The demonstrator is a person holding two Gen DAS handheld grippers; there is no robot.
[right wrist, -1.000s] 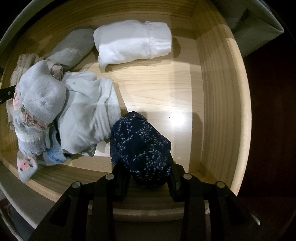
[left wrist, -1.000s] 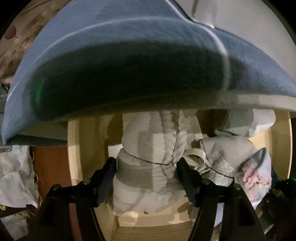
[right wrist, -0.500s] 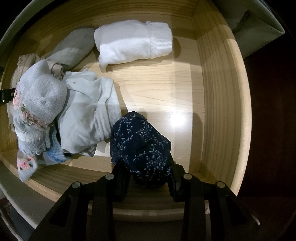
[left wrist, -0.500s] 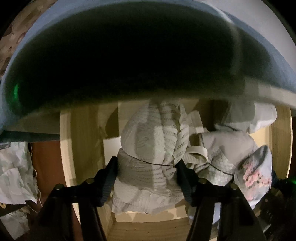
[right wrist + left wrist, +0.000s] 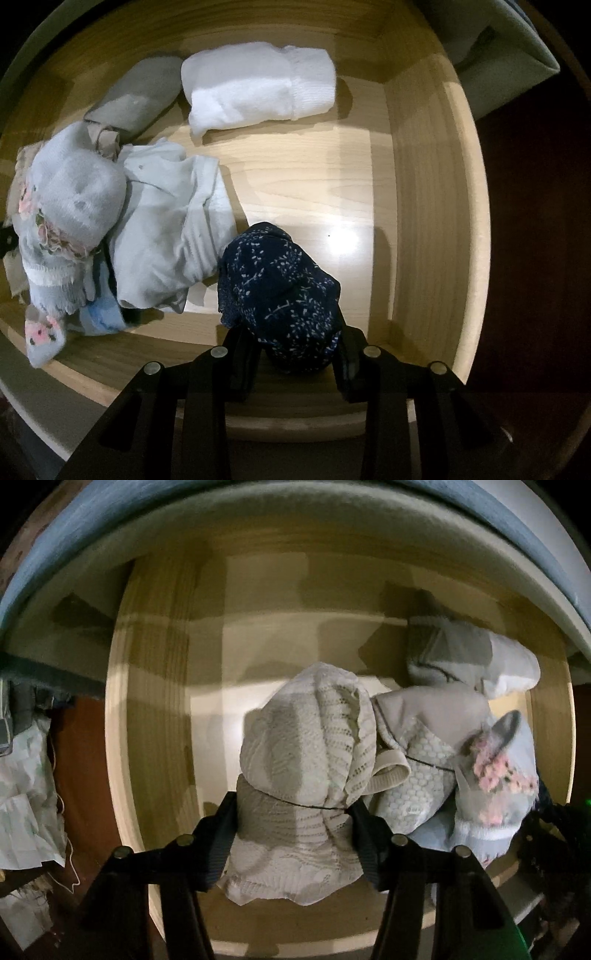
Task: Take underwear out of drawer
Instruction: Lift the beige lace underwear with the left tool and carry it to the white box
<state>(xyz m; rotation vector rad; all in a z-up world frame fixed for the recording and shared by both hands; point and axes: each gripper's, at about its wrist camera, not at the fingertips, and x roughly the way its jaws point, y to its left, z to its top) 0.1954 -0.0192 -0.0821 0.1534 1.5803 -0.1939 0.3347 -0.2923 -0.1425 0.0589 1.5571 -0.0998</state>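
An open wooden drawer [image 5: 428,184] holds several rolled pieces of underwear and socks. My left gripper [image 5: 293,812] points down into the drawer [image 5: 147,701]. Its jaws are closing on a cream lace underwear bundle [image 5: 306,738], and both pads press into the cloth just below its thin black tie. My right gripper [image 5: 295,343] also points down at the drawer's near right side. Its jaws are closing too, pinching a navy underwear roll [image 5: 277,280] with small white sprigs, which stands between the fingers.
A white folded sock pair [image 5: 258,85] and a grey sock [image 5: 136,96] lie at the back. A pale garment [image 5: 170,229] and a grey floral piece [image 5: 74,199] crowd the left. A blue-grey overhang [image 5: 110,528] hangs above the drawer. Crumpled paper [image 5: 26,775] lies outside.
In the left wrist view the blue-grey overhang has slid up, showing more of the drawer. The left fingers have drawn in on the lace bundle. The right wrist view is unchanged.
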